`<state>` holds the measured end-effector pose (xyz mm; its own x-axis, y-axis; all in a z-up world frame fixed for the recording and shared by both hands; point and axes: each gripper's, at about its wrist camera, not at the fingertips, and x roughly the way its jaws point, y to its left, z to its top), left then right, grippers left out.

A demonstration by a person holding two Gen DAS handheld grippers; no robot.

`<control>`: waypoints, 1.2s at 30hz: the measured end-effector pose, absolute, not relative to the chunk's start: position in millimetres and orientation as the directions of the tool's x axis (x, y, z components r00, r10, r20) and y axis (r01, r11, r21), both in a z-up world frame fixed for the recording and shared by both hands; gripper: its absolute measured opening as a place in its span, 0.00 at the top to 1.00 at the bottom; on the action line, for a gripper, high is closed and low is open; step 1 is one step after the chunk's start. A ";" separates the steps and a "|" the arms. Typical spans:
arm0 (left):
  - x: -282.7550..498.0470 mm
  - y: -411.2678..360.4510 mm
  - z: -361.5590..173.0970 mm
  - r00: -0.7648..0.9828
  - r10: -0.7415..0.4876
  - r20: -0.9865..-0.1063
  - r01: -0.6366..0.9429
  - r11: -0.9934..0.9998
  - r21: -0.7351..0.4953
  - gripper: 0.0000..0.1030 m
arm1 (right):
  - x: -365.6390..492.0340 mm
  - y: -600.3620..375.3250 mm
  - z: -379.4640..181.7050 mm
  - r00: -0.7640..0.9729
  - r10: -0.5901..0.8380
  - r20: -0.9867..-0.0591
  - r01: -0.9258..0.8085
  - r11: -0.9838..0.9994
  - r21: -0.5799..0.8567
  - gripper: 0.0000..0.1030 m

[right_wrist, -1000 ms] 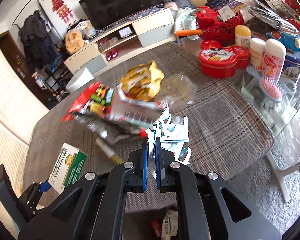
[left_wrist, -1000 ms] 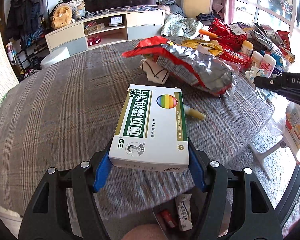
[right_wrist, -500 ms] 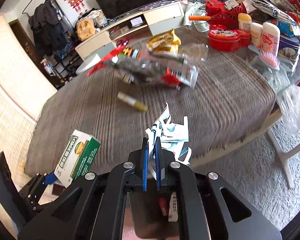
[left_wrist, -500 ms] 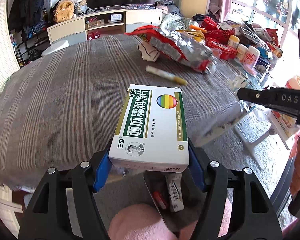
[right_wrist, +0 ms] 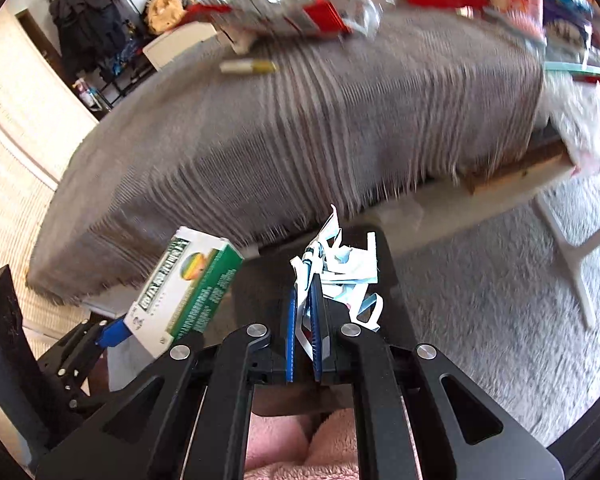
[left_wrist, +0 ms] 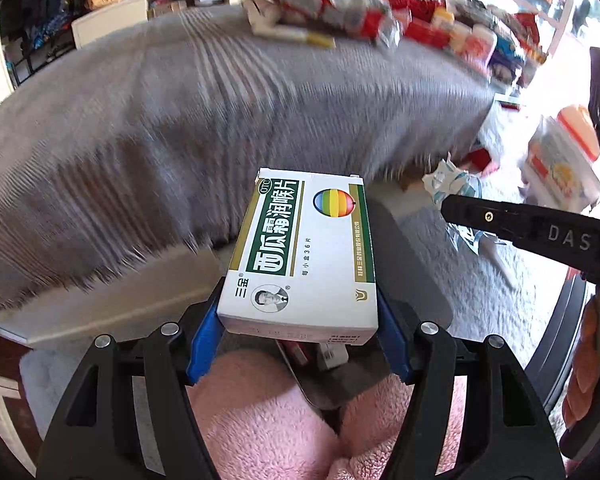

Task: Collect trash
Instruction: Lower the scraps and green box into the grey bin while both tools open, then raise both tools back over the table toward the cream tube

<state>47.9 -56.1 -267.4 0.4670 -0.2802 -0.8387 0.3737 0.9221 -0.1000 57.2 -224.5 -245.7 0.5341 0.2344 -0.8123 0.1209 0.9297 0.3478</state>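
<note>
Left gripper [left_wrist: 300, 320] clamps a rectangular white-and-green cardboard medicine box [left_wrist: 304, 248] between blue pads, while the right gripper [right_wrist: 305, 320] is nipped tight on a crumpled white-and-blue paper scrap [right_wrist: 340, 276], both held off the striped grey woven tablecloth [left_wrist: 220, 112], above a dark bin [left_wrist: 412, 280].

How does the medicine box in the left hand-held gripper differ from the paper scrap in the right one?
The medicine box is rigid and rectangular; the paper scrap is thin, crumpled and torn. The box spreads the left hand-held gripper wide; the right hand-held gripper is nearly closed on the scrap. Both are held off the table.
</note>
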 end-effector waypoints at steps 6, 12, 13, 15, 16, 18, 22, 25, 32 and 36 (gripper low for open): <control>56.4 -75.1 -319.6 0.351 -0.292 -0.890 0.385 0.911 -0.147 0.38 | 59.2 -228.8 -285.6 0.491 0.256 -0.833 0.139 0.920 0.366 0.92; 70.4 -85.7 -356.1 0.258 -0.286 -0.923 0.378 0.909 -0.176 0.37 | 72.4 -232.7 -317.1 0.437 0.287 -0.853 0.175 0.902 0.394 0.89; 71.8 -85.1 -357.2 0.254 -0.288 -0.923 0.376 0.909 -0.180 0.37 | 74.2 -232.9 -318.9 0.432 0.291 -0.854 0.178 0.900 0.397 0.88; 72.8 -82.9 -358.3 0.256 -0.291 -0.922 0.375 0.909 -0.183 0.37 | 77.7 -231.1 -323.4 0.415 0.308 -0.856 0.180 0.895 0.409 0.88; 72.5 -81.1 -358.0 0.257 -0.291 -0.922 0.377 0.908 -0.181 0.36 | 78.9 -230.0 -324.9 0.411 0.313 -0.856 0.180 0.893 0.413 0.87; 72.1 -76.6 -355.0 0.268 -0.289 -0.919 0.377 0.909 -0.175 0.29 | 80.5 -229.1 -327.4 0.410 0.307 -0.859 0.178 0.896 0.406 0.72; 69.1 -67.7 -341.6 0.306 -0.275 -0.912 0.383 0.912 -0.147 0.24 | 79.3 -231.5 -322.1 0.435 0.287 -0.853 0.182 0.900 0.395 0.47; 66.4 -59.4 -325.2 0.340 -0.273 -0.900 0.382 0.914 -0.133 0.19 | 76.5 -240.6 -313.7 0.452 0.275 -0.849 0.196 0.897 0.395 0.30; 70.7 -44.1 -285.3 0.403 -0.281 -0.871 0.379 0.917 -0.120 0.09 | 75.2 -253.6 -285.2 0.503 0.287 -0.815 0.190 0.883 0.429 0.15; 76.4 -41.8 -266.4 0.422 -0.295 -0.857 0.375 0.918 -0.131 0.09 | 78.4 -261.0 -265.1 0.533 0.271 -0.801 0.187 0.886 0.424 0.15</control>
